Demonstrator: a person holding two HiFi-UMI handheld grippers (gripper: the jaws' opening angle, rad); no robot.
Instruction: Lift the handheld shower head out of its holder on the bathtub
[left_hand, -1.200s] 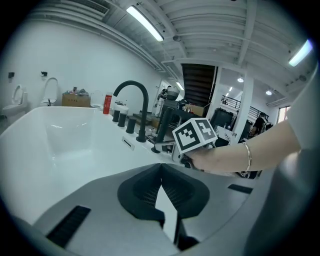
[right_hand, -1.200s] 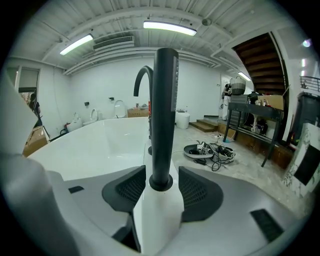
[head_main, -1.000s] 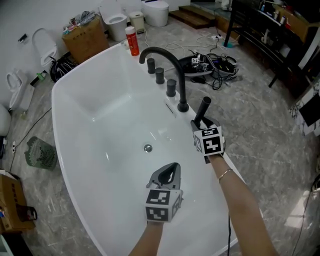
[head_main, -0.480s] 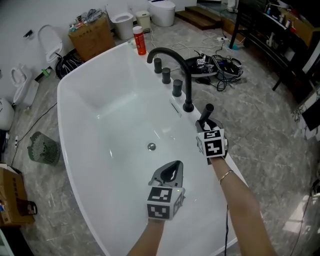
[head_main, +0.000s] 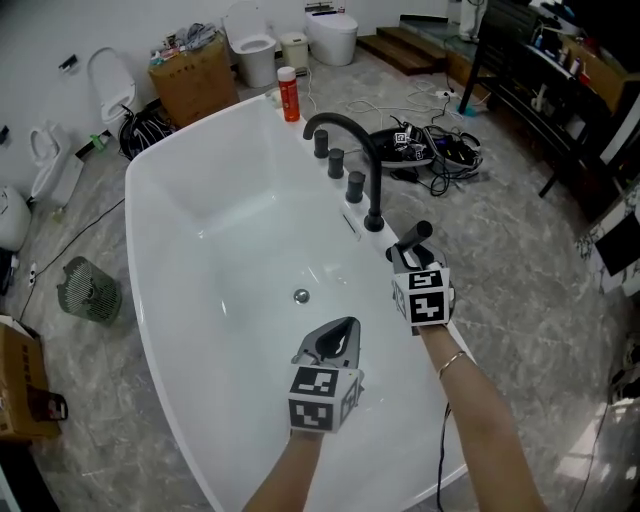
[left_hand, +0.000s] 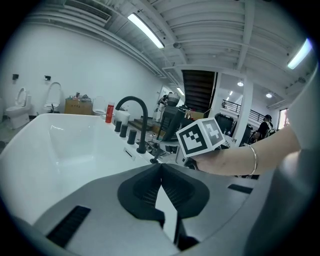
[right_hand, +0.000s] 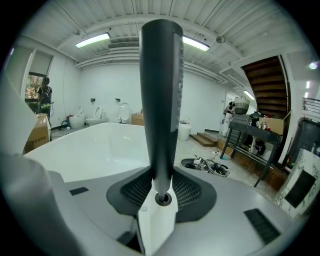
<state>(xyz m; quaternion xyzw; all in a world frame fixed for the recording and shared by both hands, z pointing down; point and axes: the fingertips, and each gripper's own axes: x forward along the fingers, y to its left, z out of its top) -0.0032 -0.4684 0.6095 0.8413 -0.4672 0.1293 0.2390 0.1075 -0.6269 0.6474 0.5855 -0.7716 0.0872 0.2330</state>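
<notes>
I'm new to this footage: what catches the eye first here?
A big white bathtub fills the middle of the head view, a black arched faucet on its right rim. Just nearer, the right gripper clamps the black shower head, while the left gripper hangs shut and empty over the bathtub.

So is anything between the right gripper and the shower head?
Nothing visible. The right gripper is shut on the shower head, and the black faucet stands apart, beside it.
</notes>
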